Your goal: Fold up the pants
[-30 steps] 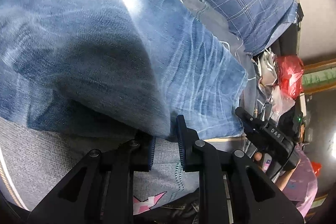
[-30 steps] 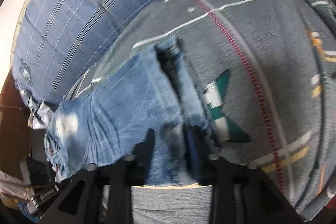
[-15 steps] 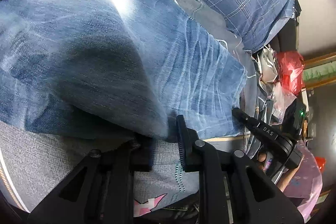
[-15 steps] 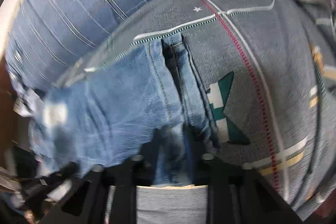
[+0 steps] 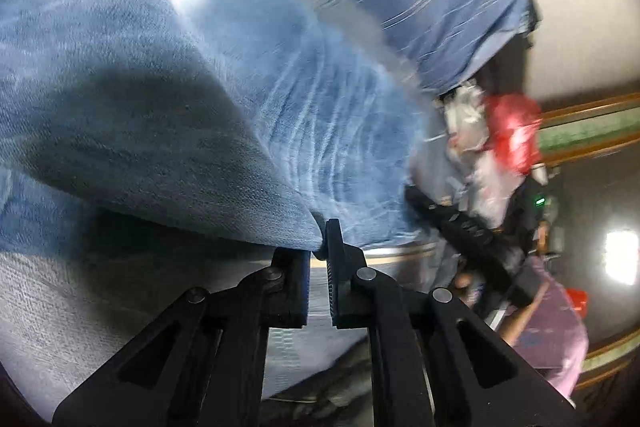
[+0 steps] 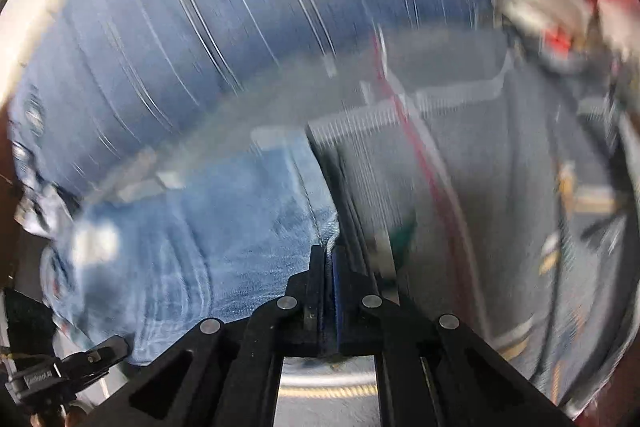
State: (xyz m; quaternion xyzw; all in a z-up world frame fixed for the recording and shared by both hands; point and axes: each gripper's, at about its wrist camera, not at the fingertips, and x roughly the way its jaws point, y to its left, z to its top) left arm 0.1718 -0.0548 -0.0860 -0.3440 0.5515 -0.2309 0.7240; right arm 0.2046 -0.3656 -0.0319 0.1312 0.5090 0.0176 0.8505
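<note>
Here the jeans (image 5: 168, 99) hang lifted over the grey bed cover (image 6: 500, 187), stretching forward and leftward from both grippers. The left gripper (image 5: 319, 259) pinches a folded corner; the right gripper (image 6: 329, 267) is clamped on the seam edge.

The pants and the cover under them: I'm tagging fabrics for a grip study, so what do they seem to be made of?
The pants look like washed blue denim: twill weave, pale whisker fades, matte. The bed cover looks like coarse grey woven or knit cloth, grainy and matte, though blur leaves this open. Both the left gripper and right gripper pinch denim.
</note>
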